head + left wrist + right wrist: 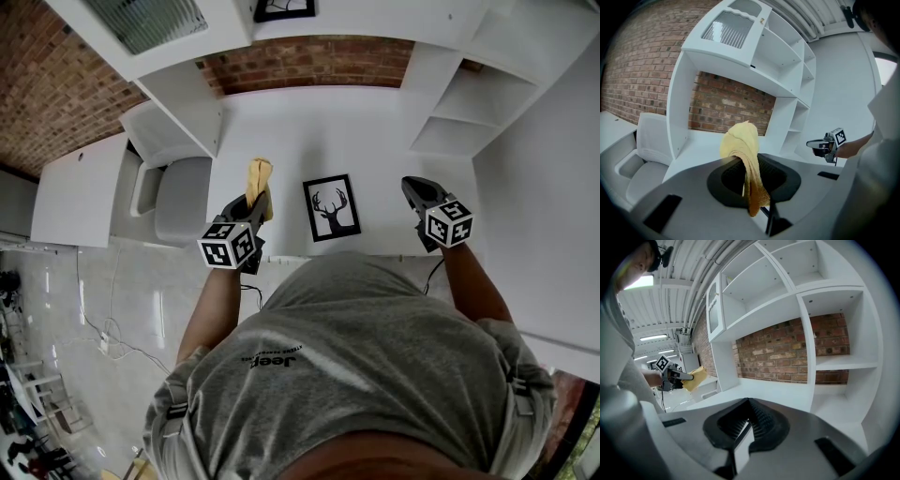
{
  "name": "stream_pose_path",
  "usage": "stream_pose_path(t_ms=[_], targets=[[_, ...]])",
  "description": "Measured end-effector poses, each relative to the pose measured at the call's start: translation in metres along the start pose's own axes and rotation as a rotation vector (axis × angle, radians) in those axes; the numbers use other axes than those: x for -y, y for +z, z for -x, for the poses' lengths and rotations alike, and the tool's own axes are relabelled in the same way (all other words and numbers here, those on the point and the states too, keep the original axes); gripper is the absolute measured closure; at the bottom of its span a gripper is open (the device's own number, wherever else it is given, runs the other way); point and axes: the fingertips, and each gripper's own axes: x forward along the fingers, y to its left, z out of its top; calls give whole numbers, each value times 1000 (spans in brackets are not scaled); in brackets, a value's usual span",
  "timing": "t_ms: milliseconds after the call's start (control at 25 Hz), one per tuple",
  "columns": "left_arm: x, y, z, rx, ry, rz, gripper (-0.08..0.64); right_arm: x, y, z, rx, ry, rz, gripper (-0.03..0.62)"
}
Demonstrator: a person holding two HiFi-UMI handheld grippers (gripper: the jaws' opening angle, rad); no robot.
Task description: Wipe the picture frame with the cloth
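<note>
Yellow cloth is pinched in the left gripper. Its jaws are closed on the lower folds, and the rest of the cloth bunches up above the tips. The right gripper has its jaws drawn together with nothing between them, and it is raised above the desk at the person's right.

The picture frame, black-edged with a deer-head silhouette, lies flat on the desk near its front edge. It is between the two grippers and neither touches it. The cloth hangs in the air just left of the frame, off its surface.

As I judge it, wiping has not yet begun. The cloth is in hand and the step now is to carry it to the frame. The next move calls for swinging the left gripper to the right and lowering it until the loose bunch rests on the glass, then drawing it across. A light frame could slide on the smooth white top, so the right gripper may need to steady one edge.

The white shelf unit around the desk has open compartments. Those in the right gripper view show nothing in them. On top of the unit sits another black-framed picture, cut off by the edge of the head view.
</note>
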Motion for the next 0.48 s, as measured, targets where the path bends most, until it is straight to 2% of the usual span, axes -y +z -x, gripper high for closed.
stream_pose_path(t_ms=[480], targets=[[1, -2, 8, 4, 8, -2, 495, 0, 1, 2, -10, -10, 14, 578]])
